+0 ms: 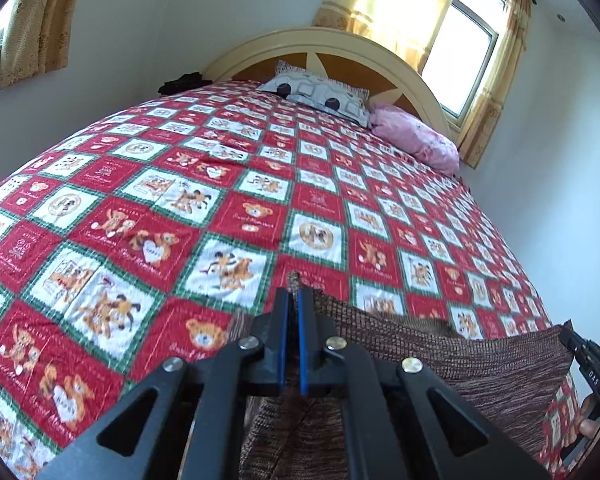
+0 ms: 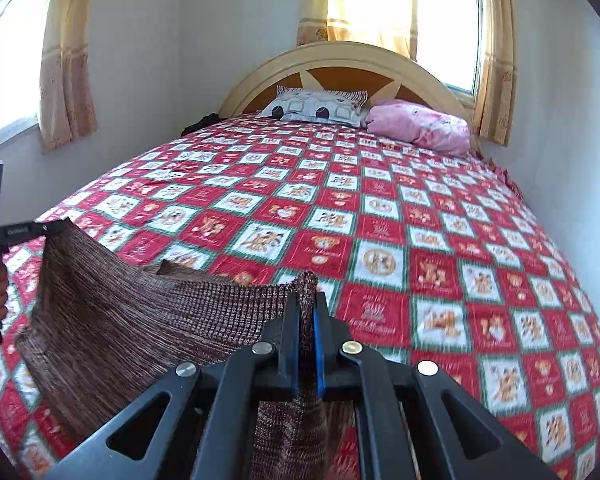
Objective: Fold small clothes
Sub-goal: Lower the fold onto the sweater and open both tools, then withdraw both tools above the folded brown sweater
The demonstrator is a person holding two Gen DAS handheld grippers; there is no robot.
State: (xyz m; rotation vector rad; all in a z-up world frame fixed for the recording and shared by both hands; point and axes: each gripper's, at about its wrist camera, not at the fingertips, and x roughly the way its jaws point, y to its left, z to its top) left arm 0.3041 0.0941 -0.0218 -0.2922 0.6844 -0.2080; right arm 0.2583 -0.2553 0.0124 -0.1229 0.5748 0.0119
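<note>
Two tongs, left [image 1: 294, 300] and right [image 2: 307, 308], each pinching one brown garment [image 2: 120, 304]; two pillows [image 2: 320, 110].

Garment [image 1: 460, 364] over bedspread [image 1: 220, 184], pillows [image 1: 320, 96] behind

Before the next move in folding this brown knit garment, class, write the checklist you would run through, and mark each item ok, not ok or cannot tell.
1. Left gripper shut on the brown knit garment: ok.
2. Right gripper shut on the garment's other corner: ok.
3. Top edge taut between the two grippers: not ok, it sags in the middle.
4. Bedspread ahead free of other items for laying the garment down: ok; the patterned pillow and pink pillow sit far off by the headboard.
5. Garment's lower hem hanging free, not bunched: cannot tell, it is hidden below the grippers.
</note>
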